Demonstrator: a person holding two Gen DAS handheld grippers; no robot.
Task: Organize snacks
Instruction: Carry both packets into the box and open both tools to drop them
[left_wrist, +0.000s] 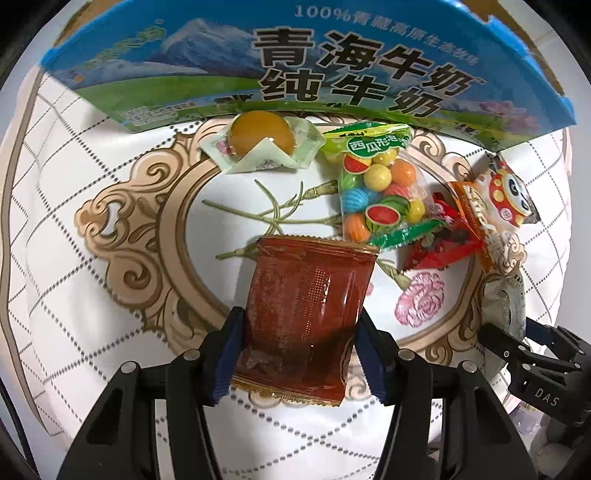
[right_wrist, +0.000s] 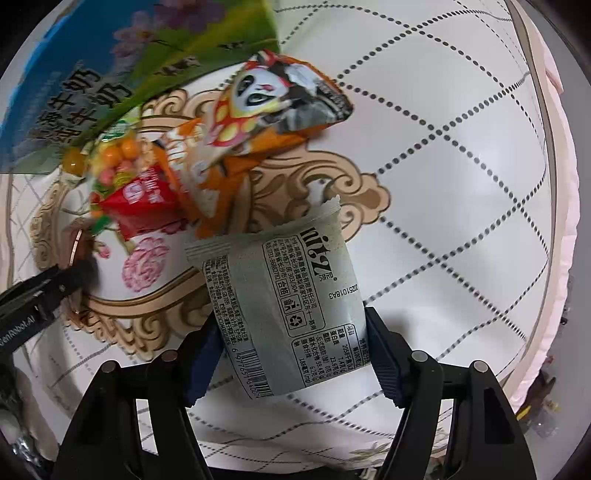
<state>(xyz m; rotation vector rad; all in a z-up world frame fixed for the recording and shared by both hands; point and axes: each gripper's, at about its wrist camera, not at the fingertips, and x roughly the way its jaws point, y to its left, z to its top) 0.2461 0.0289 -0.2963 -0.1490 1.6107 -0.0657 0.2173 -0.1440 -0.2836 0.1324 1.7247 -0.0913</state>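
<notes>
The brown-red snack packet (left_wrist: 306, 317) sat between the blue pads of the left hand-held gripper (left_wrist: 299, 347), pinched across its width near the lower seal, so that most of the pouch stood free ahead of the fingers and could be laid down without the jaws fouling anything. It was raised over the middle of the table (left_wrist: 74, 258), short of the other snacks. The right hand-held gripper (right_wrist: 295, 354) likewise was closed on a pale grey packet (right_wrist: 273, 306), gripped by its sides with the printed back facing the camera; in the left view it showed at the right edge, near the pile.

Beyond them the loose snacks lay grouped against the foot of the milk carton box (left_wrist: 295, 66): a jelly cup (left_wrist: 262, 142) to the left, a bag of coloured gum balls (left_wrist: 380, 188), a red wrapper (left_wrist: 439, 240) and a panda-printed bag (left_wrist: 506, 206) overlapping one another. The box's open top probably made it the collecting place, which would explain why both packets were being carried pointing toward it. The patterned tablecloth beneath showed a scrolled frame and flowers.
</notes>
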